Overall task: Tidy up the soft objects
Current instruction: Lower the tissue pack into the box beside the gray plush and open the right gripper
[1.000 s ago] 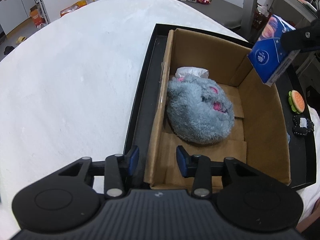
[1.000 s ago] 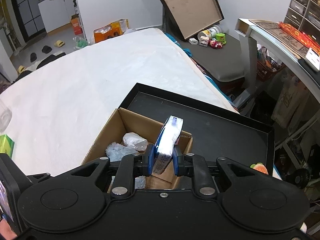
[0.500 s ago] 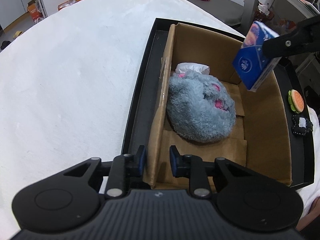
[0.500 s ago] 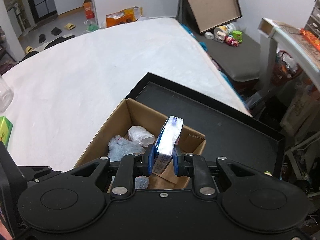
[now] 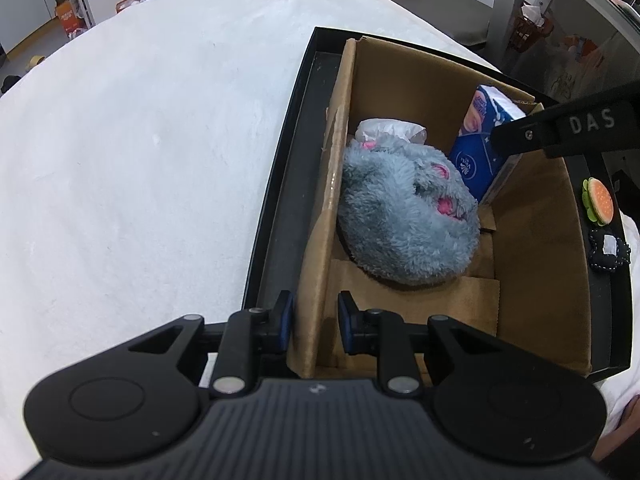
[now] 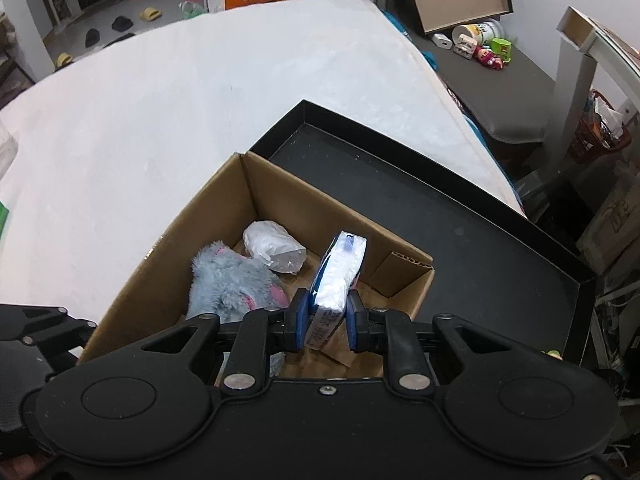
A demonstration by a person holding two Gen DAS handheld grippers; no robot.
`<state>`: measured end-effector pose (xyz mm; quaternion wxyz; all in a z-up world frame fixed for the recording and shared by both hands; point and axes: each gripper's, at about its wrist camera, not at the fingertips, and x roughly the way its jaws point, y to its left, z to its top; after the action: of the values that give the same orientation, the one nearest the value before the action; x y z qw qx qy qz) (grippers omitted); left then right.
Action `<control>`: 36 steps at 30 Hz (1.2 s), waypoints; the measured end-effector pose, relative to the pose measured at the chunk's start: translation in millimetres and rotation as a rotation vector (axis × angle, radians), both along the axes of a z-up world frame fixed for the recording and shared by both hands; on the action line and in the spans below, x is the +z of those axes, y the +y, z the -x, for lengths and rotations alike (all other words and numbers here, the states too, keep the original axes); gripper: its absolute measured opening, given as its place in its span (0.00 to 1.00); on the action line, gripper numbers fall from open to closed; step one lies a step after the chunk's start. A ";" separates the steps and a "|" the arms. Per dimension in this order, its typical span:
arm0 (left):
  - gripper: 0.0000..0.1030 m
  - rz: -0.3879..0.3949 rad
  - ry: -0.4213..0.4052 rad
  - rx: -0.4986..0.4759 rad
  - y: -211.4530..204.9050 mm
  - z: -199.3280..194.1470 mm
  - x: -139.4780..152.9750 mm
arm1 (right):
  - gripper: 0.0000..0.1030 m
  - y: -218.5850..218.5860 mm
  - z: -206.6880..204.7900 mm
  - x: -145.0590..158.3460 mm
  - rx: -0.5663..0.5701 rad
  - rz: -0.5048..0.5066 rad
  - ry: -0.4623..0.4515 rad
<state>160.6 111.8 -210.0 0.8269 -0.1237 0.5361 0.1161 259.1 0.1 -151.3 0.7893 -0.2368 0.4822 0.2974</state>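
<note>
**Tissue pack lowered into the box while the wall is gripped**

Over the left wrist view, the left hand-held gripper [image 5: 311, 322] is seen astride the near left wall of the cardboard box [image 5: 532, 272], its jaws having just closed until the wall is pinched between them. The box is thereby steadied inside the black tray [image 5: 280, 216] on the white table [image 5: 140, 140]. A grey plush toy [image 5: 404, 220] and a white wad [image 5: 388, 130] already lie inside; a blue tissue pack [image 5: 478, 148], a second ago above the rim, has been brought down beside the toy.

Over the right wrist view, the right hand-held gripper [image 6: 327, 320] is pressed onto the tissue pack [image 6: 340, 270], held upright within the box [image 6: 168, 268]. Release is judged to be next.
</note>
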 end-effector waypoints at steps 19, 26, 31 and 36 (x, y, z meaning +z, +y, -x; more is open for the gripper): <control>0.22 0.014 0.017 0.004 2.8 -3.6 -4.0 | 0.22 13.9 -7.4 -20.0 0.022 0.028 0.033; 0.22 -0.010 0.018 0.000 -0.7 -4.5 -4.2 | 0.50 6.3 -6.5 2.0 -0.003 -0.035 0.014; 0.23 -0.019 0.007 -0.005 -4.2 -3.2 -2.0 | 0.72 -1.2 -0.6 19.1 -0.016 -0.038 -0.045; 0.26 -0.070 0.003 -0.011 -11.2 -0.7 2.1 | 0.73 -14.9 -0.2 31.6 -0.041 -0.084 -0.056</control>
<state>161.4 100.6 -207.9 0.8305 -0.0914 0.5337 0.1304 259.2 -14.8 -119.7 0.8175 -0.2019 0.4520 0.2944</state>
